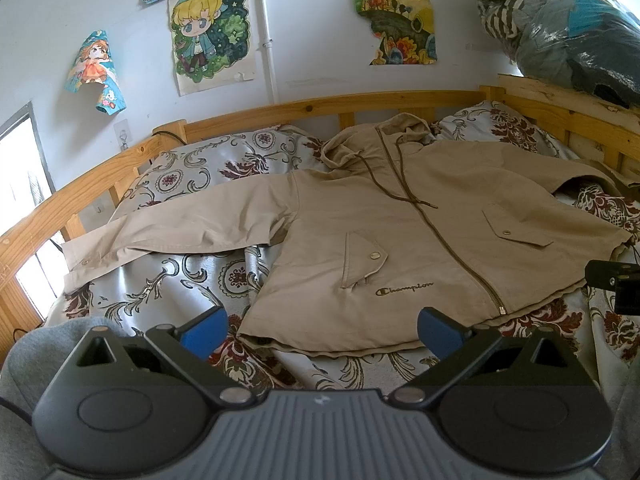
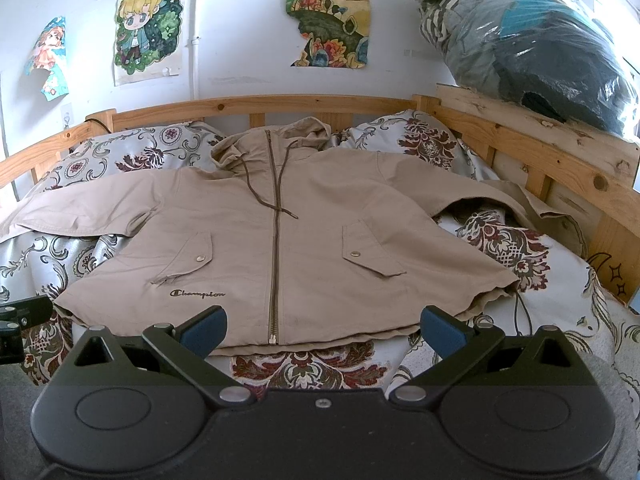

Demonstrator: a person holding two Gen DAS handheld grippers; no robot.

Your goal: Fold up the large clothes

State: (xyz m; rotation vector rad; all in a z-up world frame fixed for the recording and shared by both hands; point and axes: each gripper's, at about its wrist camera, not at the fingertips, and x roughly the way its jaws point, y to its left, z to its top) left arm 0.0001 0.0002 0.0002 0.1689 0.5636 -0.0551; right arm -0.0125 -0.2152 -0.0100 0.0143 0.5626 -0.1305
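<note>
A beige hooded zip jacket lies face up and spread flat on a bed, hood toward the wall, hem toward me. One sleeve stretches out to the left; the other sleeve bends toward the right rail. My left gripper hovers open just before the hem's left part, nothing between its blue pads. My right gripper is open too, in front of the hem near the zip's bottom end. Part of the right gripper shows at the left wrist view's right edge.
A floral bedspread covers the bed, with pillows at the back. A wooden rail runs around the left, back and right sides. A plastic-wrapped bundle of clothes sits on the right rail. Posters hang on the wall.
</note>
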